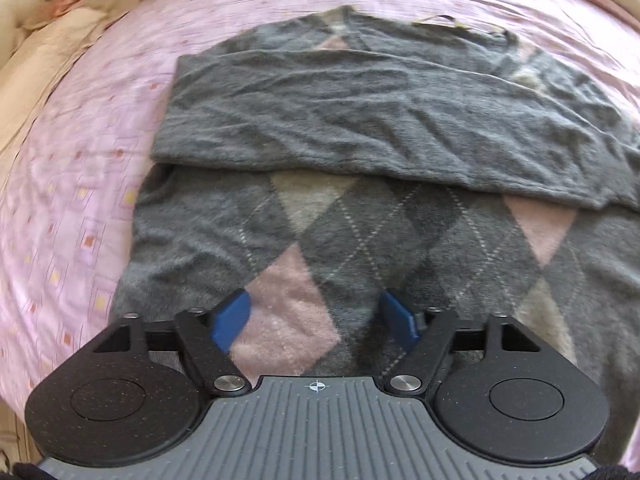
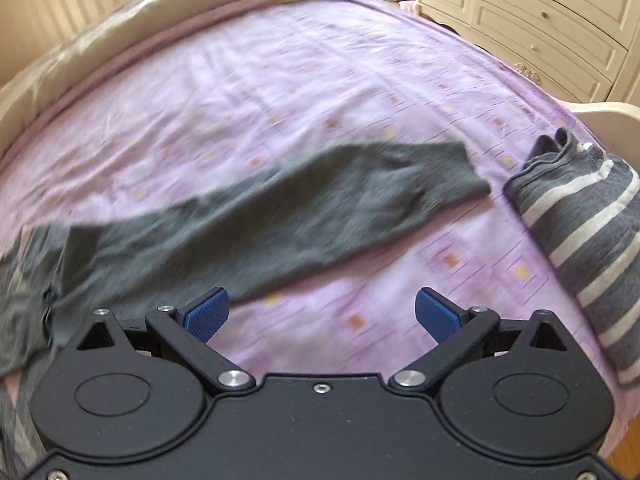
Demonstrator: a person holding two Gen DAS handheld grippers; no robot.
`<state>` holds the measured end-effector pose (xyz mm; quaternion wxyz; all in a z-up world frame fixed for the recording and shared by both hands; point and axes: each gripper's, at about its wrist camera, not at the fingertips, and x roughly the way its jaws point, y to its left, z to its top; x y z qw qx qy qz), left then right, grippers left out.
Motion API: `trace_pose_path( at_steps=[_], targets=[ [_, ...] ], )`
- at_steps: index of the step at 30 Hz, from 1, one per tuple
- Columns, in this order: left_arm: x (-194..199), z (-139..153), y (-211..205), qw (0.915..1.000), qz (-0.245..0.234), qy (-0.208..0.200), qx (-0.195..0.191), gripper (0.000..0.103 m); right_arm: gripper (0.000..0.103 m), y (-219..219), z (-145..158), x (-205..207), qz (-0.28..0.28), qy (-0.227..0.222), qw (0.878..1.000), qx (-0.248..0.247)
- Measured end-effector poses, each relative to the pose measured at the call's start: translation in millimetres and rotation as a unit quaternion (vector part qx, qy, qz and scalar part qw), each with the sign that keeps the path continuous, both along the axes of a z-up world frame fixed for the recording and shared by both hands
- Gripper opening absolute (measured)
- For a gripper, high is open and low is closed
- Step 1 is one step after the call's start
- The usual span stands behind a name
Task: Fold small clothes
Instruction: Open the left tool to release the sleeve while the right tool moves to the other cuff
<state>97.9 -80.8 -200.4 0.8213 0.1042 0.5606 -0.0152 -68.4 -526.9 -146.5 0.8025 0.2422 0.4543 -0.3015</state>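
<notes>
Left wrist: tongs parted over sweater; sleeve folded across.

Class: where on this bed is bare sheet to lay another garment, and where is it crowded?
Free: the sheet beyond the outstretched sleeve, and a smaller patch between the sleeve and the striped garment. Crowded: under the left gripper, where the argyle sweater lies.

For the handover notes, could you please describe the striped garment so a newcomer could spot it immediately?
Start from the pink patterned bedsheet. Near its right edge, past the cuff of the plain grey sleeve, lies a folded garment. Only it has grey and white stripes.
</notes>
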Motion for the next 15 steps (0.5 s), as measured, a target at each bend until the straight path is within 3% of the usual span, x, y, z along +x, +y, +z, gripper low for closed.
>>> trace_pose_path(
  at_steps=[4, 7, 11, 15],
  targets=[
    [3, -4, 12, 0.9992, 0.035, 0.007, -0.014, 0.096, 0.1, -32, -12, -2, -0.024, -0.005, 0.999, 0.02],
    [10, -8, 25, 0.9972, 0.057, 0.03, -0.039, 0.103, 0.1, -51, -18, -6, -0.056, -0.014, 0.998, 0.03],
    [17, -11, 27, 0.9964, 0.058, 0.047, -0.039, 0.103, 0.1, -78, -27, -10, -0.096, -0.03, 0.993, 0.057],
    [18, -13, 25, 0.997, 0.058, 0.037, -0.036, 0.103, 0.1, -99, -39, -11, -0.135, -0.039, 0.987, 0.083]
  ],
)
